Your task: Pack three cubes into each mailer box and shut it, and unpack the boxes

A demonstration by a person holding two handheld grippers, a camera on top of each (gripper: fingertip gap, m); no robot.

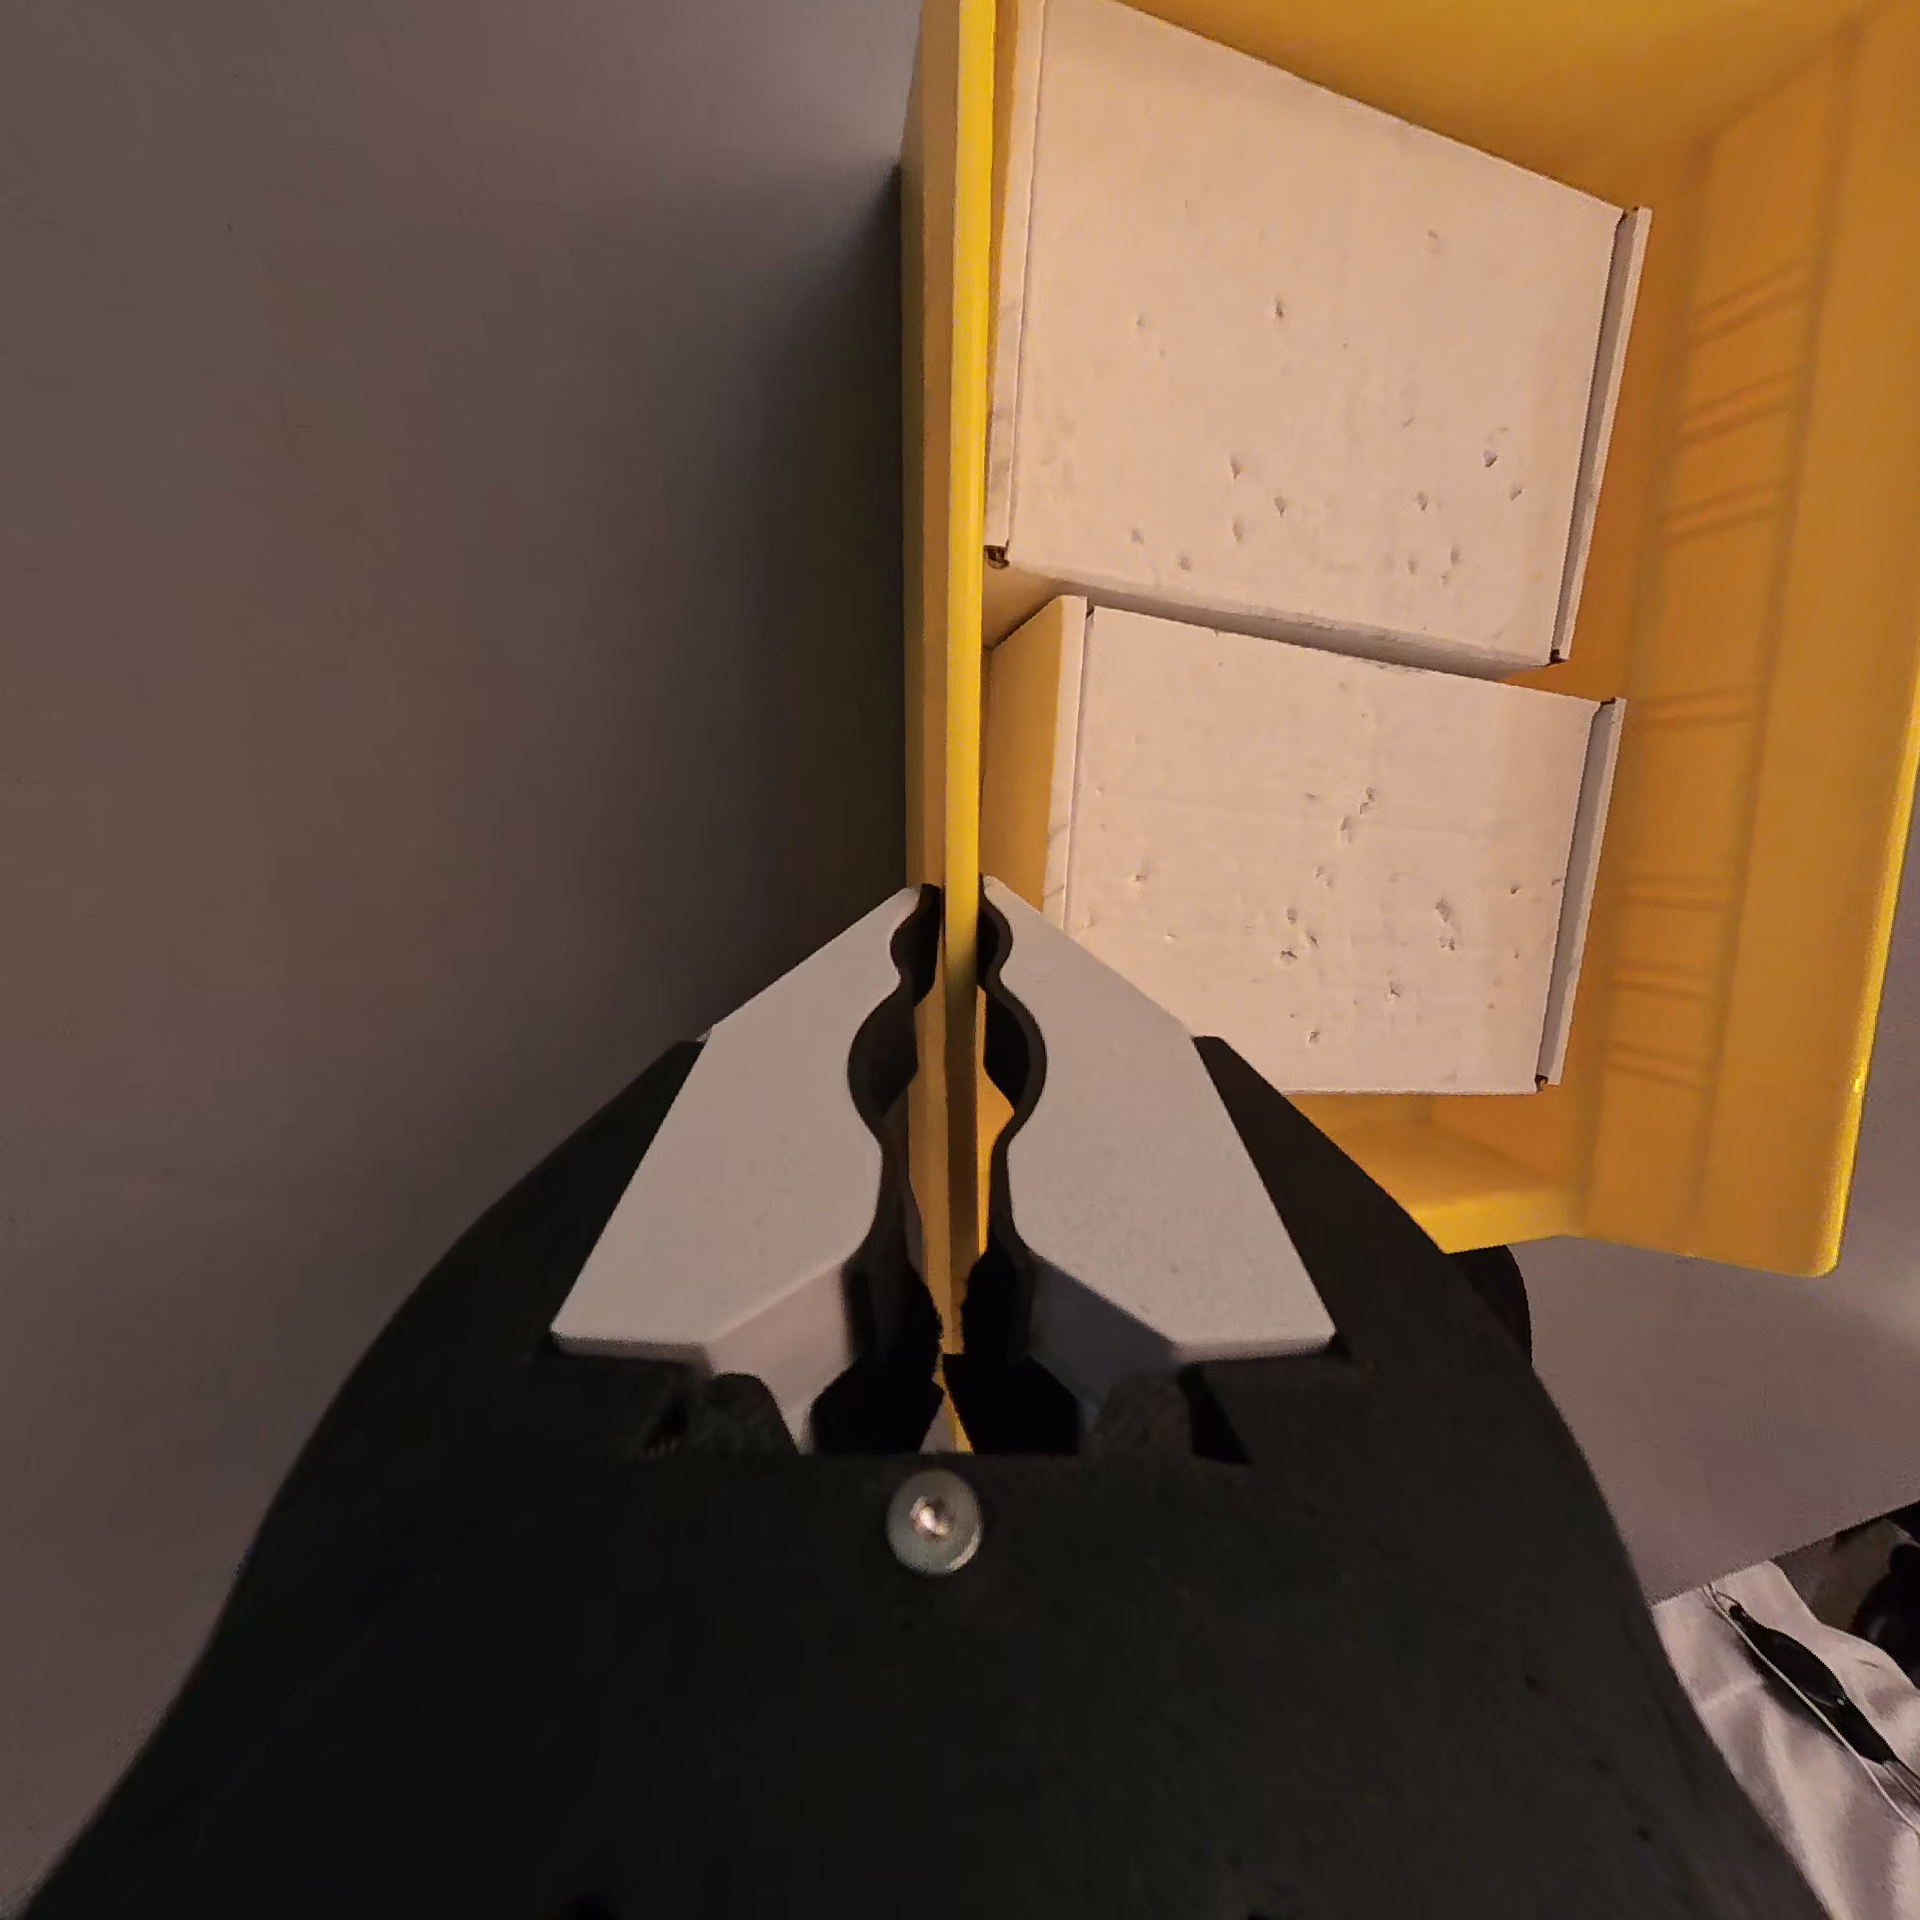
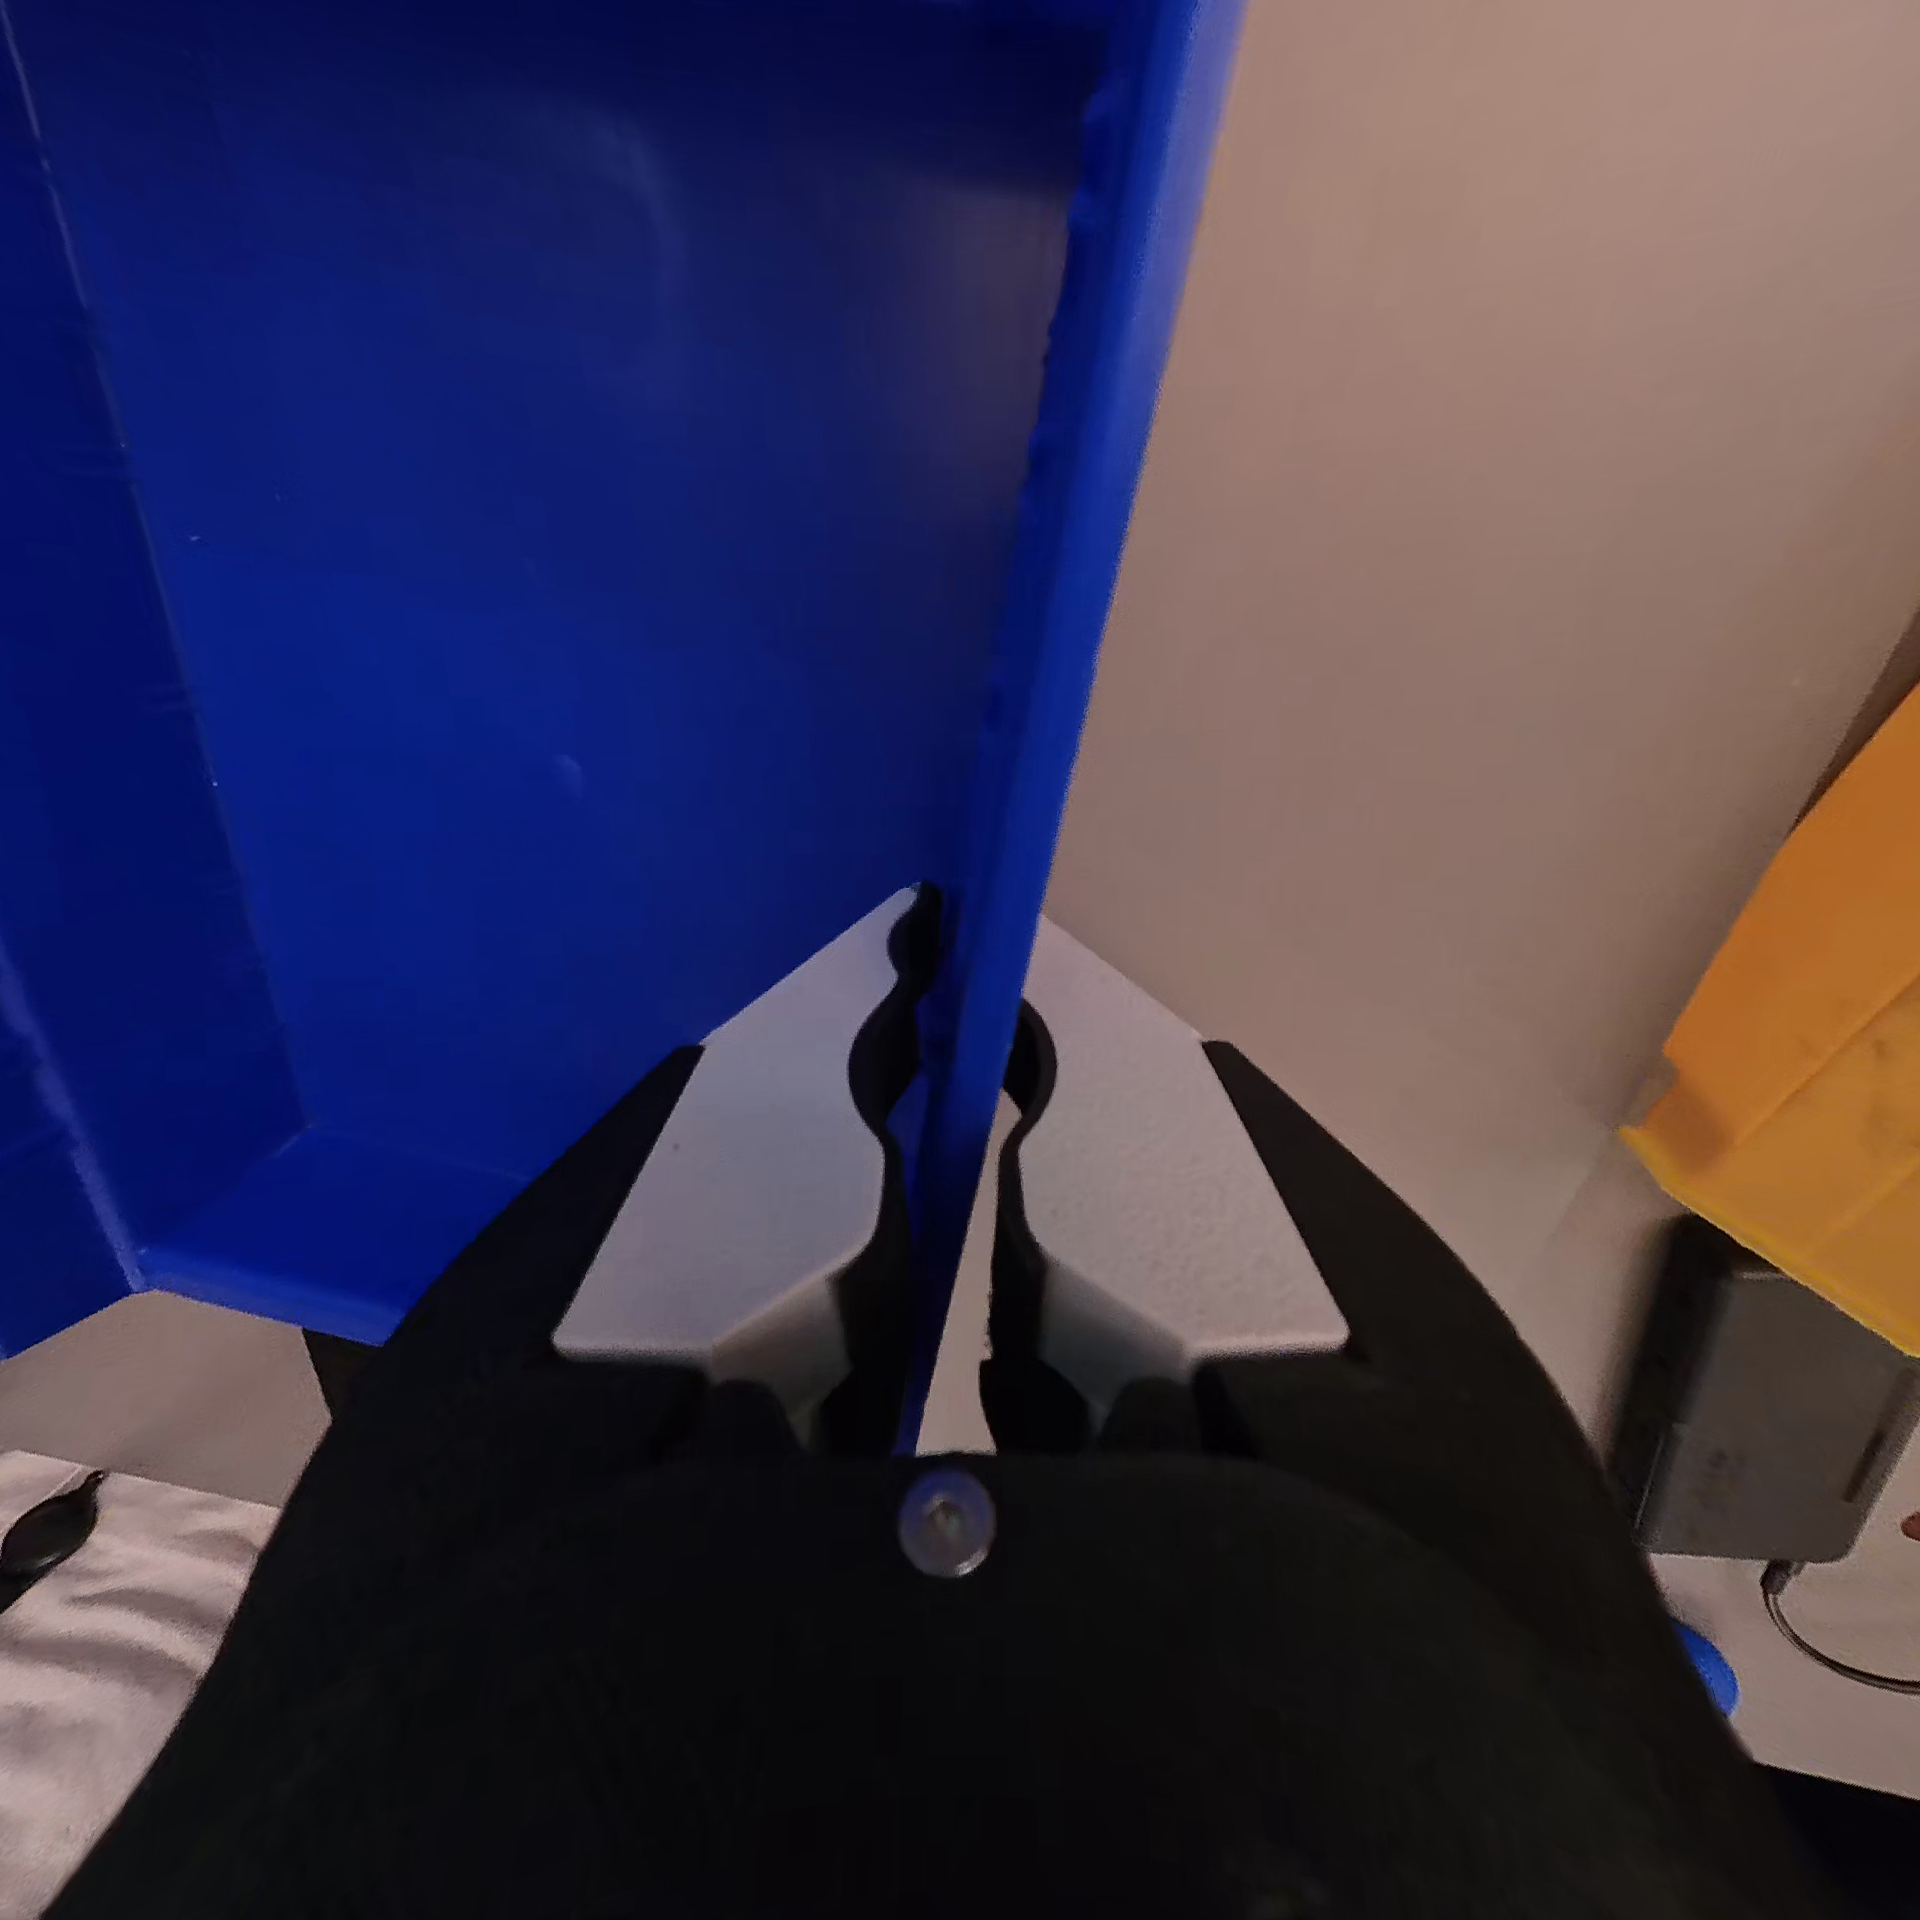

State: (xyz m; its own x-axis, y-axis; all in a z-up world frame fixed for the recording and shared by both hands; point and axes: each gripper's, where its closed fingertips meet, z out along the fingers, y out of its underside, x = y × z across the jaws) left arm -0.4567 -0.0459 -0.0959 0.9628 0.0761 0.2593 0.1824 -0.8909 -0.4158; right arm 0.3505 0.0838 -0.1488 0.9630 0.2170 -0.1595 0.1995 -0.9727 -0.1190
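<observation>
In the left wrist view my left gripper (image 1: 958, 904) is shut on the left wall of a yellow bin (image 1: 961, 520). Two shut white mailer boxes lie inside it, one farther (image 1: 1309, 343) and one nearer (image 1: 1320, 883), both with dented lids. In the right wrist view my right gripper (image 2: 982, 914) is shut on the right wall of a blue bin (image 2: 1049, 727). The part of the blue bin's inside that shows holds nothing. No cubes show in either view.
The yellow bin (image 2: 1829, 1060) also shows at the right edge of the right wrist view, above a dark grey box (image 2: 1745, 1413) with a cable. White shiny fabric (image 1: 1808, 1704) lies at the lower right of the left wrist view. A grey surface (image 1: 416, 623) lies left of the yellow bin. Across from one pair of fingers to the other is roughly 80 cm.
</observation>
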